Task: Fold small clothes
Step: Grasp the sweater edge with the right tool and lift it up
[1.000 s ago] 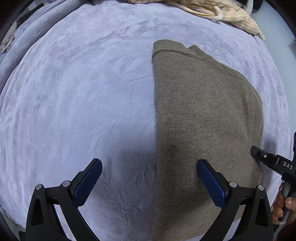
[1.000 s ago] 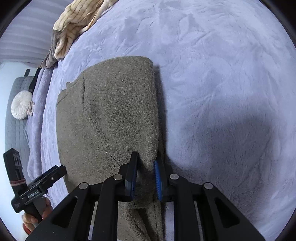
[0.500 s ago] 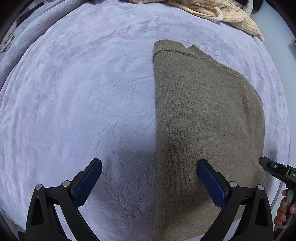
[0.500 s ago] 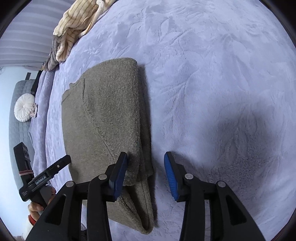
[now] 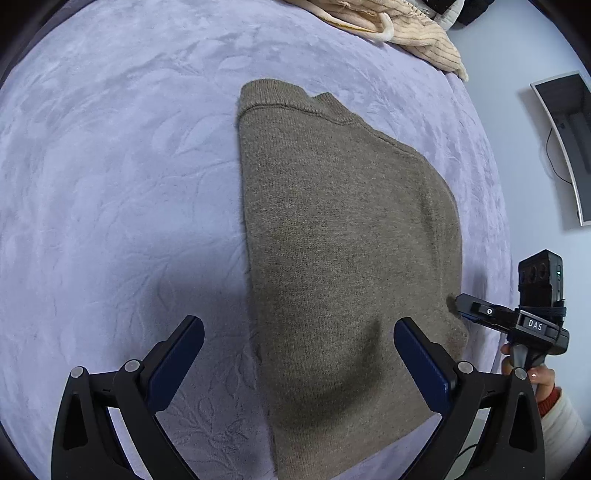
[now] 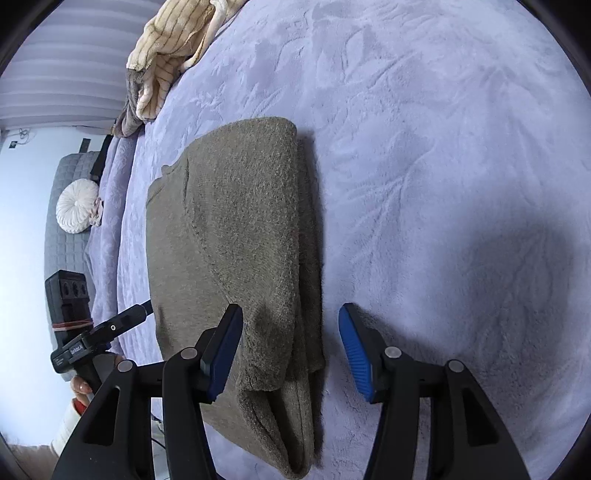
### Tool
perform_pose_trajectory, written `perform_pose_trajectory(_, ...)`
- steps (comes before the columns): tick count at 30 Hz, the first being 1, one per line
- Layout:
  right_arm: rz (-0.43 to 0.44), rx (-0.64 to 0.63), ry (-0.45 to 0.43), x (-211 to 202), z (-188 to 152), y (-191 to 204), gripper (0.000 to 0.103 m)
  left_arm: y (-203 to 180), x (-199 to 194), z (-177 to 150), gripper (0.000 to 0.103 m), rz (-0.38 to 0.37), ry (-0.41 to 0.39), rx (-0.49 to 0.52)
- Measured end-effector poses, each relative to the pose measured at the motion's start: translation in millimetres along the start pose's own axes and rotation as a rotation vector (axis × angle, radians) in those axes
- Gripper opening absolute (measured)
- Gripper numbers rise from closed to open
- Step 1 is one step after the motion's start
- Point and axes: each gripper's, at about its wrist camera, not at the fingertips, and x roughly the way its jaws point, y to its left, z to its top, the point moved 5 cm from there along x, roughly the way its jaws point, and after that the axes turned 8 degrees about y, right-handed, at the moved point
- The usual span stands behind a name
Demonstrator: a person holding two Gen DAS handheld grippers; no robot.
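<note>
The brown knit sweater (image 5: 347,258) lies flat on the lavender embossed blanket (image 5: 122,192), folded lengthwise into a long panel, its ribbed collar (image 5: 291,103) at the far end and the hem nearest the cameras. In the right wrist view a sleeve or side panel is doubled over along the garment's right edge, making a thick, slightly uneven ridge.

The left gripper (image 5: 299,363) hovers over the hem with its jaws spread wide, holding nothing; one blue pad is over the sweater, the other over bare blanket. The right gripper (image 6: 291,350) is likewise wide open and empty, straddling the doubled right edge near the hem.

The next step looks like folding hem to collar. To do it well, each gripper should pinch all layers at a hem corner, the right one taking in the whole ridge so no layer slips out. Lift both corners together, level, carry them toward the collar, and lay the edges square.

A cream striped garment (image 5: 406,29) is bunched at the blanket's far edge, well apart.
</note>
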Motion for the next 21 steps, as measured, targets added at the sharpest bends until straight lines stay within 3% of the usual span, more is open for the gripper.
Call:
perform_pose_trajectory(2, 0.033, -0.008, 0.02, 7.2, 2.4, -1.5, 0.058, -3.2, 12.0, 3.5, 0.103, -0.068, 0.035, 0.023)
perform_pose_trajectory(4, 0.047, -0.013, 0.034, 12.5, 5.3, -3.1, 0.058, -5.9, 24.7, 6.2, 0.103, -0.089, 0.065, 0.03)
perform_pose_trajectory(9, 0.118, -0.067, 0.065, 26.2, 13.6, 4.4, 0.058, -18.9, 37.2, 11.4, 0.103, -0.06, 0.068, 0.055)
perform_pose_trajectory(11, 0.145, -0.085, 0.081, 34.7, 16.3, 12.2, 0.063, -27.2, 36.4, 12.3, 0.103, -0.062, 0.061, 0.064)
perform_pose_trajectory(13, 0.164, -0.074, 0.086, 43.6, 18.9, 16.2, 0.063, -30.1, 36.6, 12.1, 0.103, -0.021, 0.053, 0.066)
perform_pose_trajectory(15, 0.174, -0.028, 0.08, 47.6, 20.1, 15.6, 0.059, -31.5, 37.9, 10.0, 0.09, 0.038, 0.044, 0.065)
perform_pose_trajectory(16, 0.182, -0.006, 0.079, 46.9, 18.3, 14.3, 0.047, -32.1, 35.5, 8.7, 0.086, 0.036, 0.034, 0.064)
perform_pose_trajectory(17, 0.195, 0.012, 0.078, 45.2, 16.5, 15.1, 0.037, -33.4, 31.2, 7.3, 0.074, 0.027, 0.02, 0.061)
perform_pose_trajectory(18, 0.201, 0.018, 0.071, 41.7, 14.1, 17.4, 0.034, -34.3, 25.9, 5.8, 0.064, 0.021, 0.009, 0.063)
perform_pose_trajectory(21, 0.244, 0.018, 0.06, 29.3, 8.1, 27.9, 0.031, -36.4, 9.2, 0.2, 0.052, -0.016, -0.005, 0.075)
